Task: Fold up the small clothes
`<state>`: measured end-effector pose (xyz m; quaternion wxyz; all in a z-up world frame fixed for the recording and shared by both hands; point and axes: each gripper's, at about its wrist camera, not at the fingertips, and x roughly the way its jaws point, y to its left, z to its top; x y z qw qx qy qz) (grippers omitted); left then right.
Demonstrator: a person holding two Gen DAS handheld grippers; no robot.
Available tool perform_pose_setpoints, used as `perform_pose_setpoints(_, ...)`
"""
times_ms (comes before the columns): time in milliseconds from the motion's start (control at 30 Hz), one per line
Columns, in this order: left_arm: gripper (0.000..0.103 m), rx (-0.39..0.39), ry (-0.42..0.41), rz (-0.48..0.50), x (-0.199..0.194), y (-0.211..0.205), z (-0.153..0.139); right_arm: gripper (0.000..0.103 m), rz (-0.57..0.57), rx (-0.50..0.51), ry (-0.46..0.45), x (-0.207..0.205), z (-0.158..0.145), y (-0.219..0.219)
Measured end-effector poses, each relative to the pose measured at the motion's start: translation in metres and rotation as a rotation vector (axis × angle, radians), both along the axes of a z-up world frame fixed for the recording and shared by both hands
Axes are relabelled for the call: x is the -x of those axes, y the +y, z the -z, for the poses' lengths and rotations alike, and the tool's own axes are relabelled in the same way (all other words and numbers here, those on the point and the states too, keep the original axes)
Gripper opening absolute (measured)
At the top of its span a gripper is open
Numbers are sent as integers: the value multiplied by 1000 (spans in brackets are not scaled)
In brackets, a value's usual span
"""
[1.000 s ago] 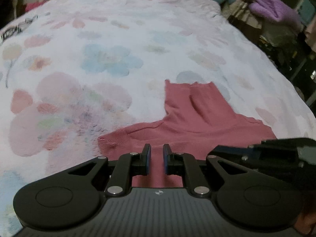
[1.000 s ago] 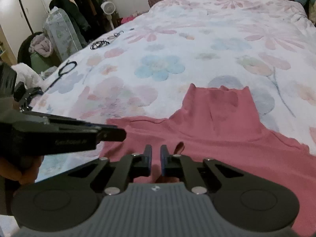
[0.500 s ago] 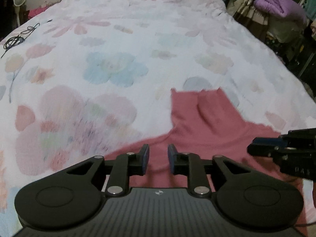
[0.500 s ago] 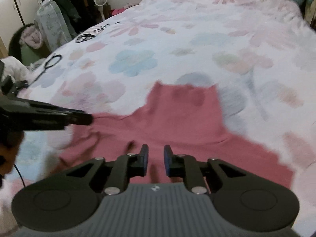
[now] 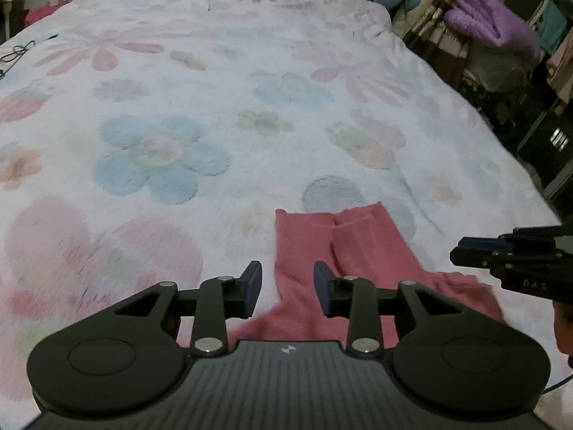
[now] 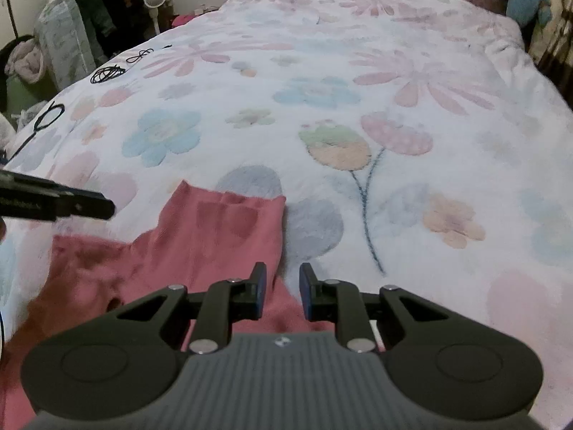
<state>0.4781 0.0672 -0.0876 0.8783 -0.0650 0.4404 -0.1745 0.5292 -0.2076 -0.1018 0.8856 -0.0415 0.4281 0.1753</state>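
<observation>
The left tool (image 5: pixel 286 288) hangs low over the bed with its two fingers spread and nothing between them; the gap frames the near left edge of the pink top (image 5: pixel 322 251). The right tool (image 6: pixel 283 292) is likewise released, jaws apart and empty, sitting above the right-hand edge of the same garment, where the pink cloth gives way to the flowered bedspread (image 6: pixel 394 89). Each tool also shows in the other's view as a dark bar coming in from the side, so the two are close together, one on each flank of the top.

The top lies on the near part of the bed, spread but not neat. Its high collar points away towards the headboard, with a crease down its middle, and the body widens towards the holder. The left portion looks rumpled and shadowed in the right view. No fold is made yet, as far as I can judge.

To my eye this is the step of taking hold: both tools are poised to grip, not yet gripping. The next move calls for lowering each onto an edge or shoulder, closing on a single layer without catching the fluffy bedspread, then carrying one side across.
</observation>
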Motion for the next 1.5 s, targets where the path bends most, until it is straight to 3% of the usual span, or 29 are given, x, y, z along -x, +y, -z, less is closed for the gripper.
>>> perform_pose_setpoints(133,40,1,21,7,-24,-7,19,28,-22,-23,11,-25,14,13)
perform_pose_setpoints(433,40,77,67,-25,-61,-9,52,28,33,-125,55,-85,47,17)
perform_pose_setpoints(500,30,122,70,-31,-64,-7,56,21,40,-151,68,-93,53,15)
perform_pose_setpoints(567,5,157,57,-20,-63,-4,54,0,25,-151,67,-95,55,16)
perform_pose_setpoints(633,5,175,40,-15,-58,1,48,0,9,-150,63,-94,52,13)
perform_pose_setpoints(867,4,217,-3,42,-28,21,7,0,-67,-136,12,-67,8,-8)
perform_pose_setpoints(1100,4,204,-5,142,30,23,-19,0,-182,-123,14,2,-28,-11)
perform_pose_setpoints(1200,4,175,16,161,56,20,-11,0,-212,-99,23,34,-24,-12)
perform_pose_setpoints(1367,4,73,80,176,86,11,16,0,-182,-63,95,76,12,-13)
perform_pose_setpoints(1500,5,11,88,174,102,13,16,4,-144,-76,113,99,22,-19)
